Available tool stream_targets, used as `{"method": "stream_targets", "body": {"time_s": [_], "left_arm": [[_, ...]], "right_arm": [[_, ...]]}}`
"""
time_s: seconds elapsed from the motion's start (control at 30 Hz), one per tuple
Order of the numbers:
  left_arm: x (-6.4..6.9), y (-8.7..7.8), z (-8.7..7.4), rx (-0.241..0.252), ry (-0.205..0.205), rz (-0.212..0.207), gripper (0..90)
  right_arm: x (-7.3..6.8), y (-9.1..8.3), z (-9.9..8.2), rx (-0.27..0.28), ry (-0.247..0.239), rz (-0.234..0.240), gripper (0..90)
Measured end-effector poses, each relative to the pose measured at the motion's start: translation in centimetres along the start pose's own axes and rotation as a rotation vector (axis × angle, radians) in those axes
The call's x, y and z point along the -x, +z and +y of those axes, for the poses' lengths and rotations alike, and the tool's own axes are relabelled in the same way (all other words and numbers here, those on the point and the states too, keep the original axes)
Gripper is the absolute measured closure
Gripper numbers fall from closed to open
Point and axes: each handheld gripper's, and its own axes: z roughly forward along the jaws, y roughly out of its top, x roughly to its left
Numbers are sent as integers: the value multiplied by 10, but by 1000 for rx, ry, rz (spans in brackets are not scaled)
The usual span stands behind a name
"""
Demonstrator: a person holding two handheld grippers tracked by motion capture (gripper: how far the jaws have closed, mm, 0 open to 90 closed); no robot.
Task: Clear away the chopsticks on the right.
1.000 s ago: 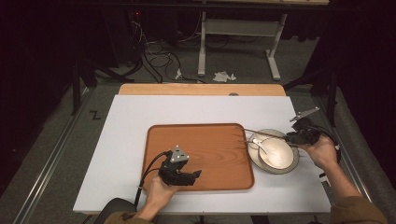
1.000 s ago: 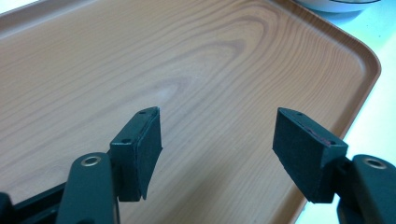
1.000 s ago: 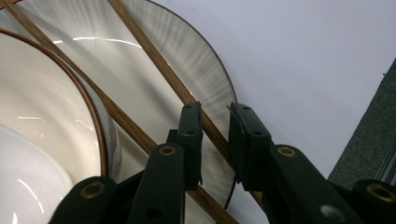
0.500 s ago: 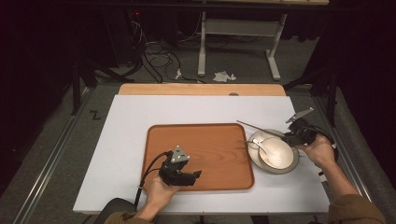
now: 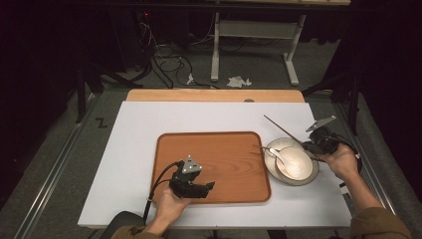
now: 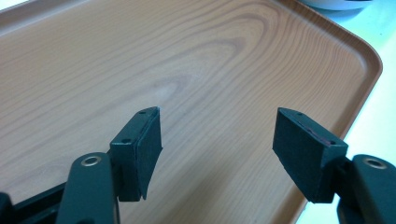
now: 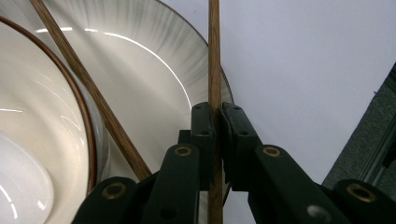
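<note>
One chopstick (image 7: 214, 56) is pinched between the just-closed jaws of the right gripper (image 7: 215, 116) beside the plate (image 7: 154, 60); the left gripper (image 6: 217, 135) is held spread over the tray (image 6: 196, 56).

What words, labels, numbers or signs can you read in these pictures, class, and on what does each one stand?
"Z": a black mark shaped like that letter on the grey floor left of the white table; it may just be tape.
No other writing: none on the wooden tray, the plate, the bowl, the chopstick or either gripper's jaws.
</note>
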Motion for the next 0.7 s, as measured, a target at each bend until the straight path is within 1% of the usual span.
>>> {"method": "stream_targets", "body": {"time_s": [0.1,0.2,0.23,0.27,0.3,0.37,0.47,0.6,0.63,0.67,0.7], "left_arm": [[0,0,0,2,-2,-2,327],[0,0,0,2,-1,-5,327],[0,-1,0,-2,5,-7,326],[0,-1,0,-1,5,-9,327],[0,-1,0,-1,5,-10,326],[0,-1,0,0,4,-10,327],[1,-2,0,6,6,-13,327],[1,-2,1,9,6,-16,326],[1,-2,1,9,6,-17,327],[1,-2,1,8,7,-18,327],[1,-3,1,11,7,-18,326]], "right_arm": [[0,-7,-1,38,37,-4,852],[-1,-18,-3,78,52,-4,853],[-3,-22,-4,93,62,-8,853],[-5,-27,-5,115,69,-10,853],[-9,-35,-7,156,82,-7,853],[-11,-39,-8,165,89,-6,853],[-23,-51,-9,192,92,-2,853],[-41,-69,-7,236,68,13,853],[-52,-77,-5,262,66,31,853],[-52,-77,-5,262,66,31,853],[-65,-83,-2,267,50,48,853]]}}
